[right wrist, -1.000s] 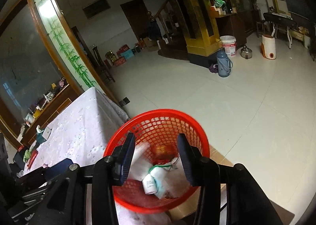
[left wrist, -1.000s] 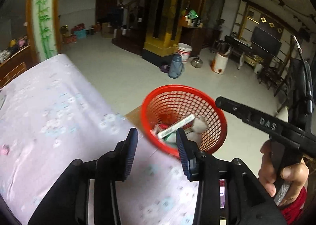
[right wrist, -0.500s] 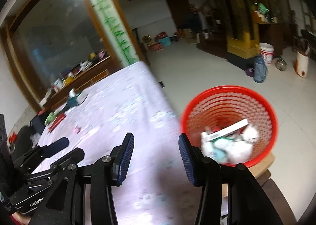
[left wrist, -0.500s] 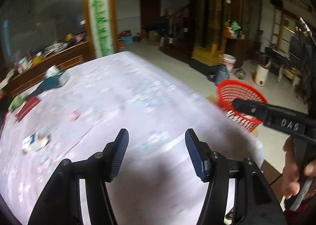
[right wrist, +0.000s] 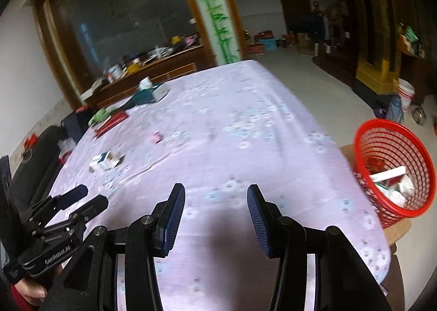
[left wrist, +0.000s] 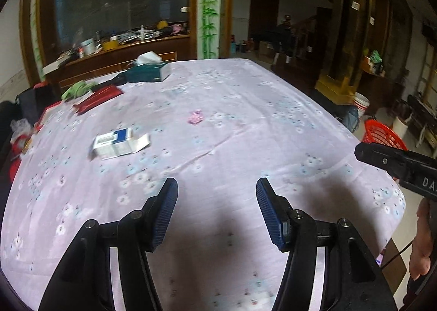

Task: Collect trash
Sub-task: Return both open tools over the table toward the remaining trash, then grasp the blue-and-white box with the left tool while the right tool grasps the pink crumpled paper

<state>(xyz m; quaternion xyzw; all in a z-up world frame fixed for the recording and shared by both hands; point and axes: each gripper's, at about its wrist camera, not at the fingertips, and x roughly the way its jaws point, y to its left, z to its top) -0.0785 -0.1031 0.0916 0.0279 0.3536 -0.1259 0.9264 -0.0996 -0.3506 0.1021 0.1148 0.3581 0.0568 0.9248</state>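
Left of centre on the floral tablecloth [left wrist: 245, 125] lies a blue-and-white carton [left wrist: 117, 143], with the red basket [right wrist: 396, 169] at right holding trash. Left gripper [left wrist: 217, 201] and right gripper [right wrist: 215, 208] both gape wide, empty, hovering low over the cloth's near edge.

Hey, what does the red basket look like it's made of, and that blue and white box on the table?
The red basket looks like moulded plastic: uniform glossy red, with a regular open lattice wall. The blue and white box seems to be thin printed cardboard, with flat panels and an end flap folded open; blur leaves its finish unclear.
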